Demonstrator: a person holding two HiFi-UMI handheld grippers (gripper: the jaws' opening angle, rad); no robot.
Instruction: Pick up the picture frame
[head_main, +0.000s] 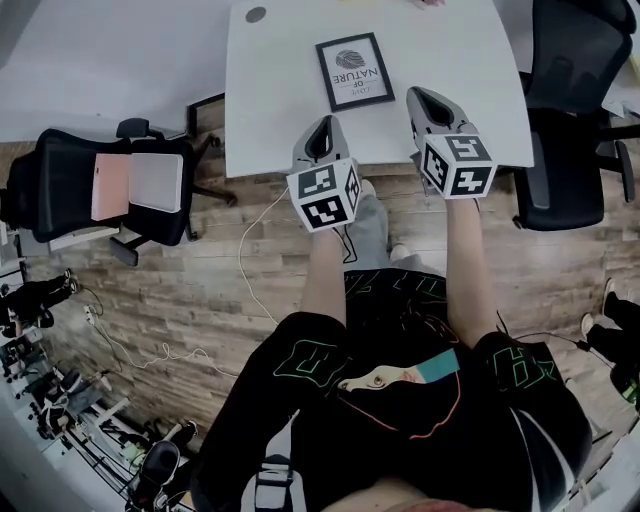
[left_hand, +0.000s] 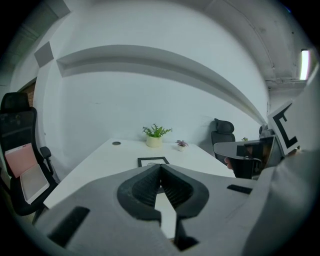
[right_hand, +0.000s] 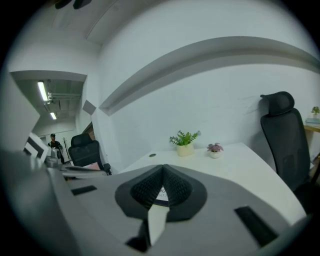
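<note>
a black frame (head_main: 355, 70) lies flat on a white table (head_main: 270, 90), just ahead of 2 tools and between their tips. the left tool (head_main: 324, 122) and right tool (head_main: 418, 95) hover at the table's near edge, jaws closed together, holding nothing.

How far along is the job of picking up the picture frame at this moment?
Done: nothing yet; the picture frame lies flat on the table, untouched. In hand: the left gripper and right gripper, both shut and empty, hover at the table's near edge. Left: open jaws, grip the frame, lift.
</note>
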